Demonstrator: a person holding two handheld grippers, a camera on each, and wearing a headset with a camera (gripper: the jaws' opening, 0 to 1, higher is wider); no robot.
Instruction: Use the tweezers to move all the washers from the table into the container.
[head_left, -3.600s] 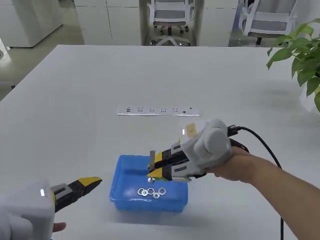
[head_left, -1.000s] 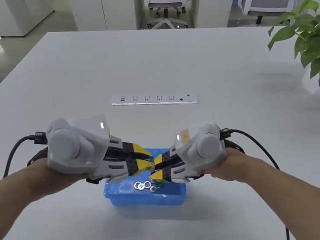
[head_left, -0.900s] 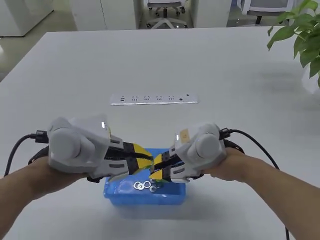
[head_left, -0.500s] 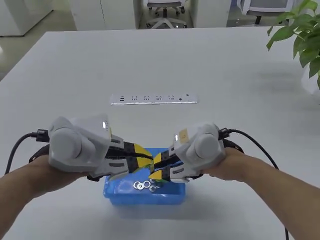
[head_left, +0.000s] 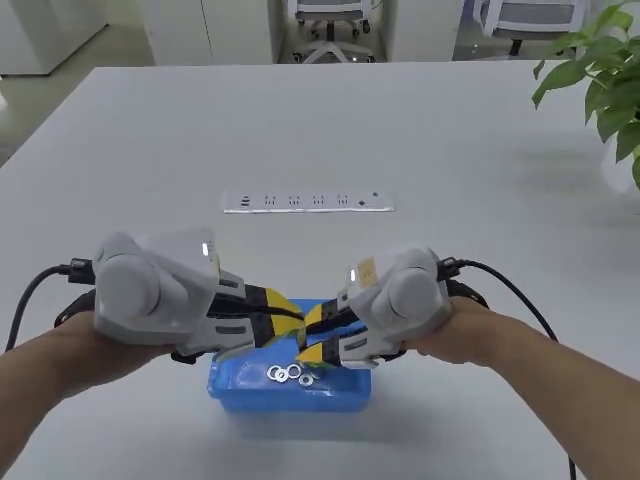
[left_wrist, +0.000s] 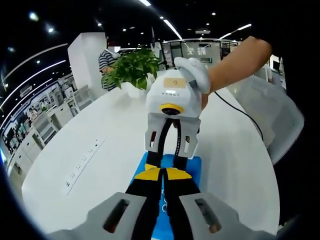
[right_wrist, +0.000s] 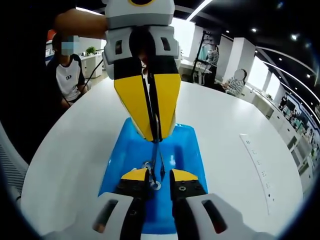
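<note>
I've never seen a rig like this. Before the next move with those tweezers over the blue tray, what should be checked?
1. Small silver metal washers in the shallow blue plastic tray: ok, several lie inside.
2. Washers left on the white table: cannot tell, the grippers hide part of it.
3. Left gripper holding the thin metal tweezers: ok, its jaws are closed on them.
4. Right gripper holding the tweezers: cannot tell, though they reach down between its jaws.
5. Both grippers above the tray: ok.
</note>
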